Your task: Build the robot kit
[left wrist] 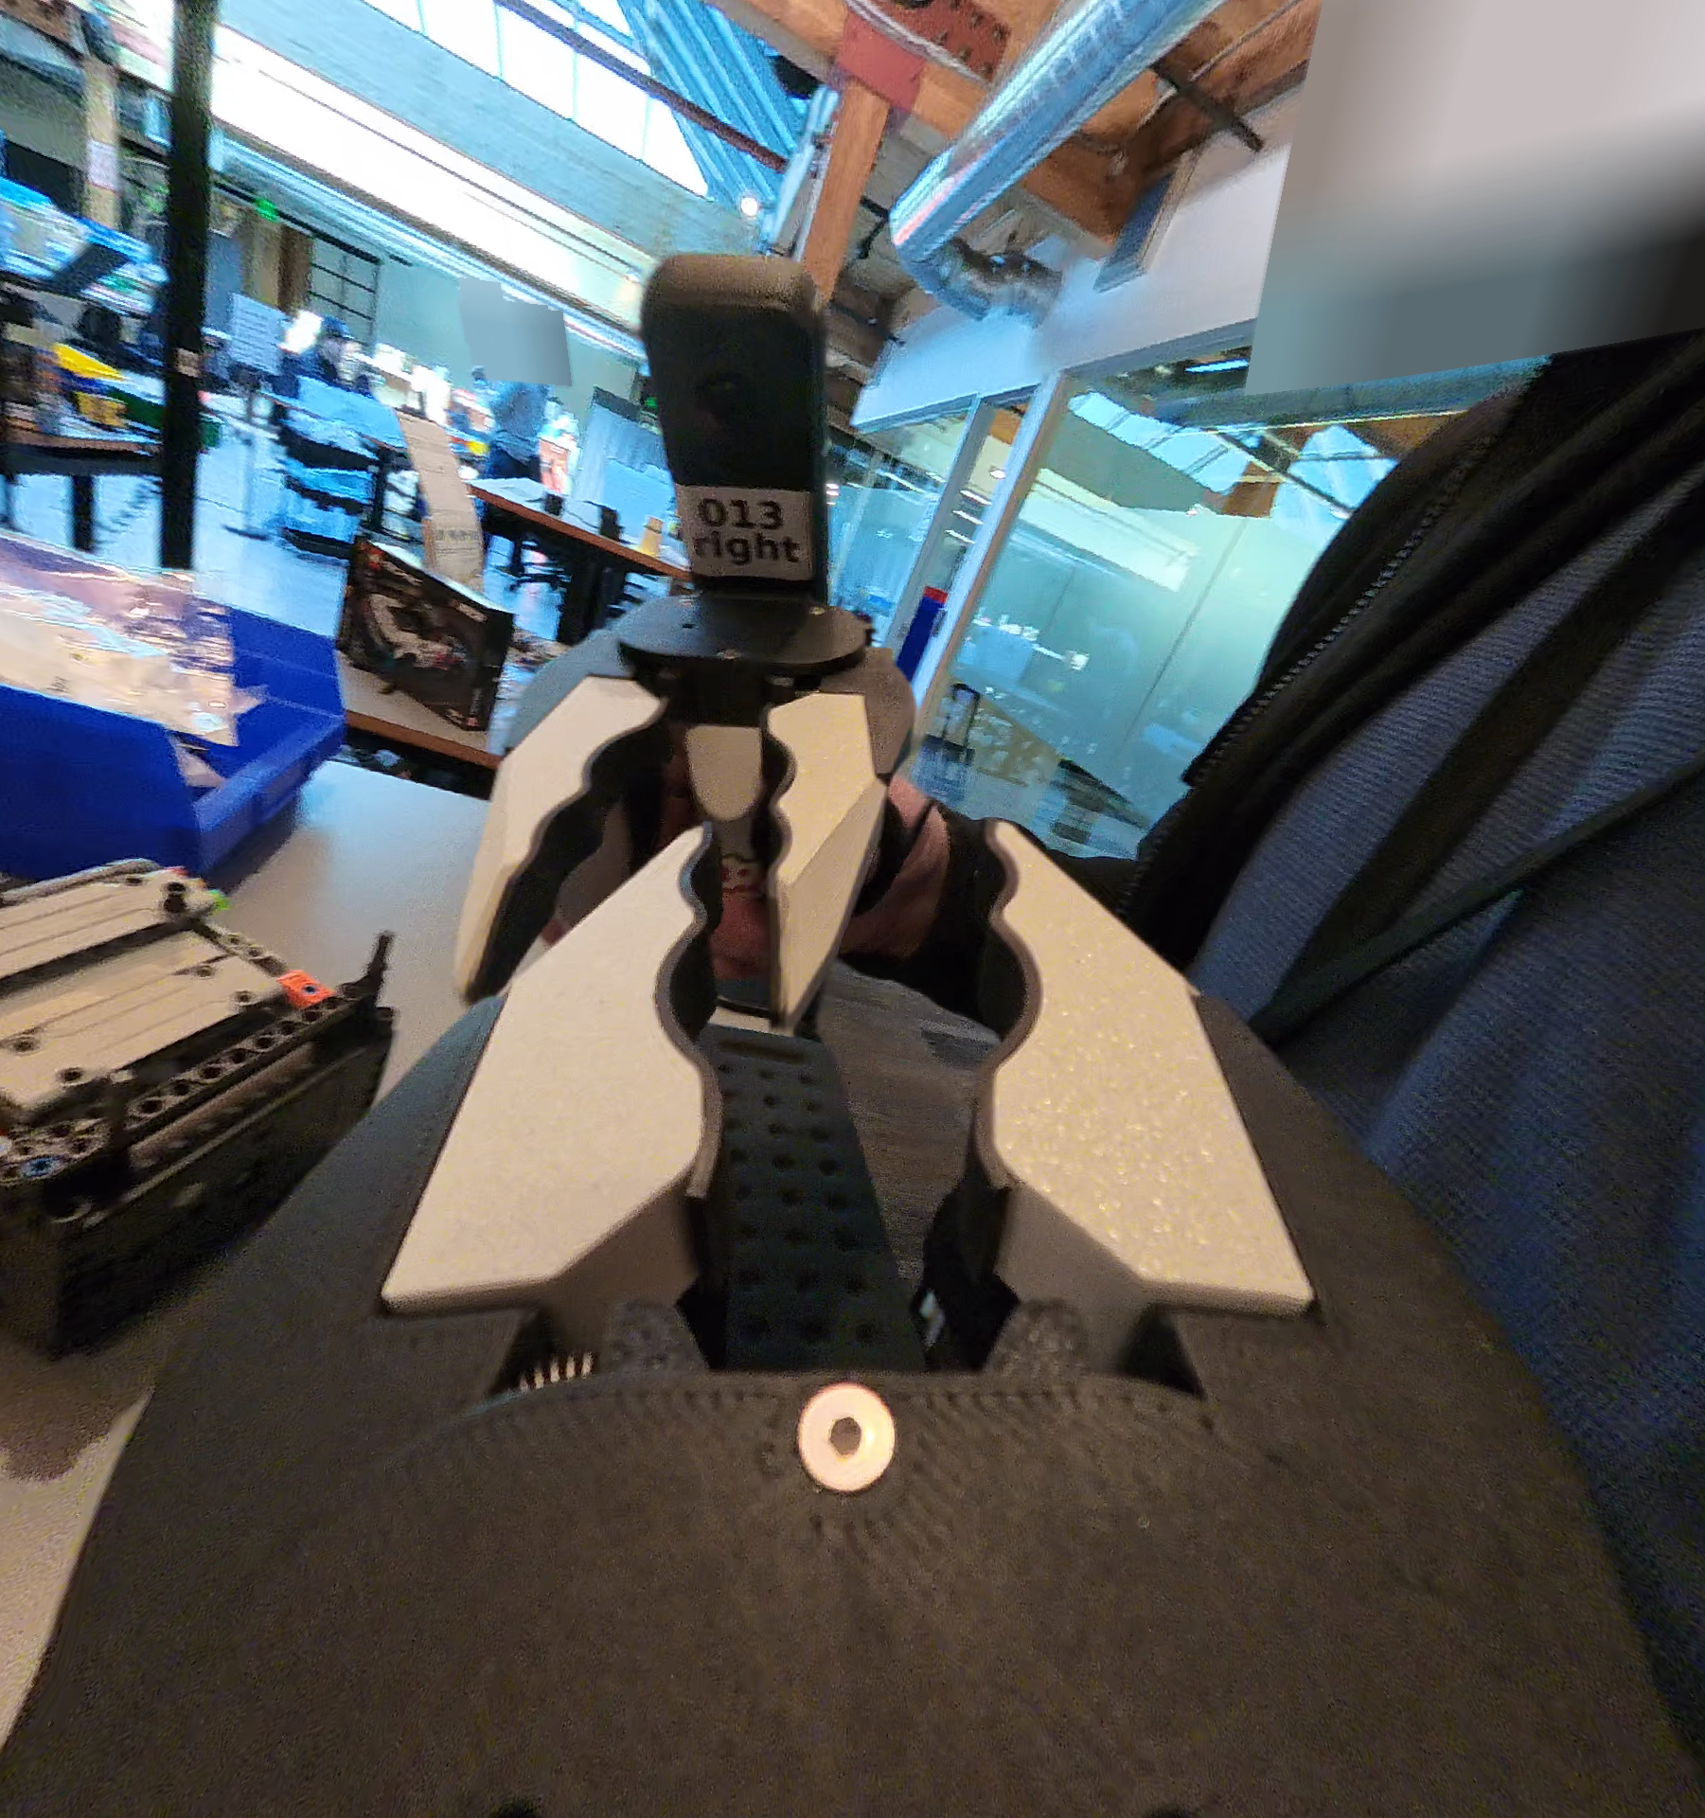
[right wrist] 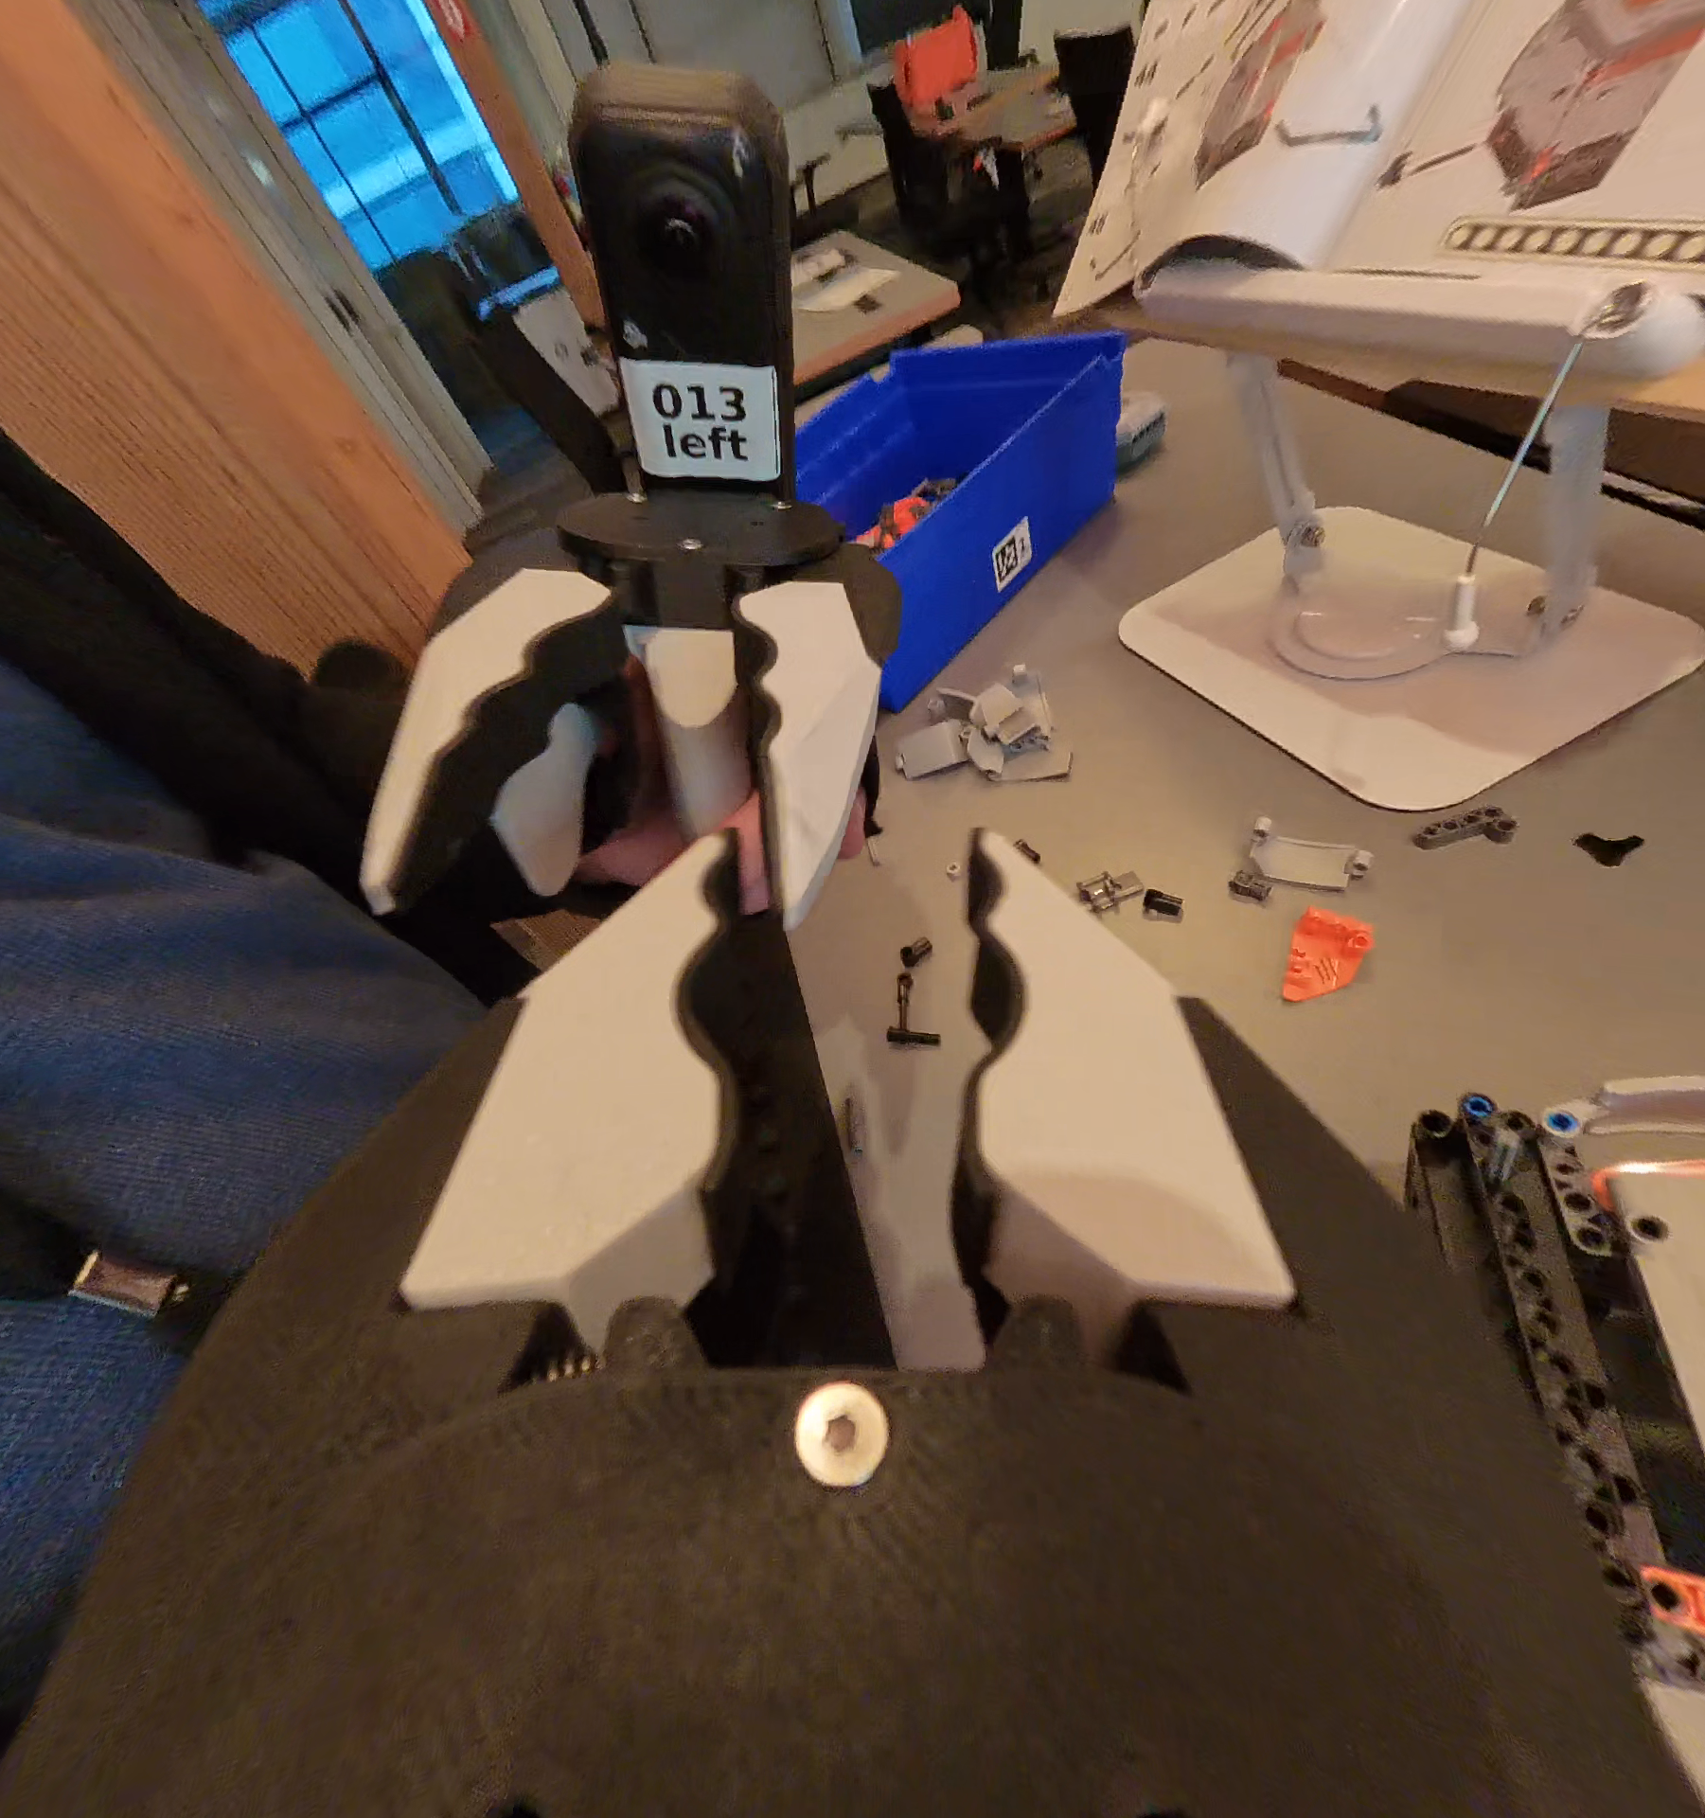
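The two grippers face each other nose to nose above the near edge of the grey table (right wrist: 1173, 984), close in front of a person in a blue knitted top (left wrist: 1517, 984). The left gripper (left wrist: 843, 856) has its pale fingers spread with nothing between them, and the right gripper (right wrist: 853, 856) is likewise spread and empty; each one's tips nearly reach the other's, so little free air is left between them. To the side, well clear of both, sits a half-built brick model (left wrist: 140, 1033) of black beams and grey panels with orange bits, hard by the table's edge. Beyond the right gripper's fingers small loose pieces lie scattered: a black pin (right wrist: 912, 1013), a cluster of grey parts (right wrist: 986, 733), an orange wedge piece (right wrist: 1325, 954). Farther back a blue bin (right wrist: 986, 472) holds more pieces, and a white book stand (right wrist: 1409, 679) props an open instruction booklet (right wrist: 1517, 128) over the far part of the table.
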The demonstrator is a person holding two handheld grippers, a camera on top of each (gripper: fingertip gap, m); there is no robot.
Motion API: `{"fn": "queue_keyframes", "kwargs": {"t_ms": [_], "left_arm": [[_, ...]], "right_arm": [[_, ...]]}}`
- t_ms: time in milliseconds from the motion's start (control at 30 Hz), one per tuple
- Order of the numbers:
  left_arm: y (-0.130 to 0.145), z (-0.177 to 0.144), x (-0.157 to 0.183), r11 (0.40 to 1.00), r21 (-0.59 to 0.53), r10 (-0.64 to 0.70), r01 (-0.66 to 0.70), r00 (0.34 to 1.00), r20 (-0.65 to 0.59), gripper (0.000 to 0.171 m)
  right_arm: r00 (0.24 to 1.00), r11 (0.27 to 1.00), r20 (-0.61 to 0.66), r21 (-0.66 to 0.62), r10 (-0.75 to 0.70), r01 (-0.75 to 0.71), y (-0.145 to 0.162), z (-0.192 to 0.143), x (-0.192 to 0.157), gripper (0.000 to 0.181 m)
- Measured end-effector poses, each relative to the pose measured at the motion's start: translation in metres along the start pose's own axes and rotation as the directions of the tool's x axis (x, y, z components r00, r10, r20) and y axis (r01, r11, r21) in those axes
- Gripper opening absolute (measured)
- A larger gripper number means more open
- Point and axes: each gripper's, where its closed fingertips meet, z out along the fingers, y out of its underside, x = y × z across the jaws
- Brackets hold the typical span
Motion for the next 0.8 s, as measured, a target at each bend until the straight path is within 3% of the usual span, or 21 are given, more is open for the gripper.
{"fn": "queue_keyframes", "kwargs": {"t_ms": [67,167,333,467,500,567,633,667,733,800], "left_arm": [[0.004,0.004,0.008,1.000,-0.007,-0.013,0.013,1.000,-0.028,0.061],[-0.006,0.003,0.019,0.997,0.076,-0.016,0.022,0.997,-0.074,0.060],[-0.019,-0.003,0.033,0.988,0.149,-0.016,0.035,0.992,-0.124,0.078],[-0.033,-0.008,0.054,0.976,0.208,-0.016,0.064,0.974,-0.228,0.084],[-0.032,-0.006,0.052,0.982,0.182,-0.019,0.058,0.977,-0.211,0.082],[-0.027,-0.007,0.043,0.990,0.126,-0.036,0.056,0.986,-0.161,0.059],[-0.022,-0.012,0.043,0.994,0.100,-0.033,0.049,0.987,-0.157,0.053],[-0.025,-0.016,0.045,0.992,0.117,-0.029,0.049,0.986,-0.166,0.052],[-0.036,-0.025,0.048,0.984,0.177,-0.004,0.032,0.988,-0.152,0.049],[-0.040,-0.034,0.046,0.983,0.183,0.007,0.017,0.992,-0.126,0.046]], "right_arm": [[0.999,0.999,0.004,-0.012,-0.042,0.042,0.000,0.010,-0.007,0.017],[0.998,0.998,0.024,-0.009,-0.059,0.059,-0.007,0.016,-0.018,0.015],[0.998,0.998,0.013,-0.023,-0.061,0.062,-0.016,0.019,-0.025,0.015],[0.995,1.000,0.102,0.026,-0.010,0.007,-0.024,0.019,-0.040,0.011],[0.994,0.999,0.111,0.032,0.001,-0.004,-0.024,0.020,-0.041,0.010],[0.992,1.000,0.127,0.021,0.001,-0.003,-0.019,0.027,-0.045,0.002],[0.992,1.000,0.126,0.016,-0.025,0.023,-0.018,0.034,-0.048,0.003],[0.990,0.999,0.140,0.038,-0.027,0.021,-0.022,0.036,-0.050,0.007],[0.986,0.994,0.168,0.104,0.002,-0.020,-0.036,0.033,-0.052,0.035],[0.989,0.993,0.149,0.110,0.017,-0.033,-0.037,0.028,-0.043,0.033]]}}
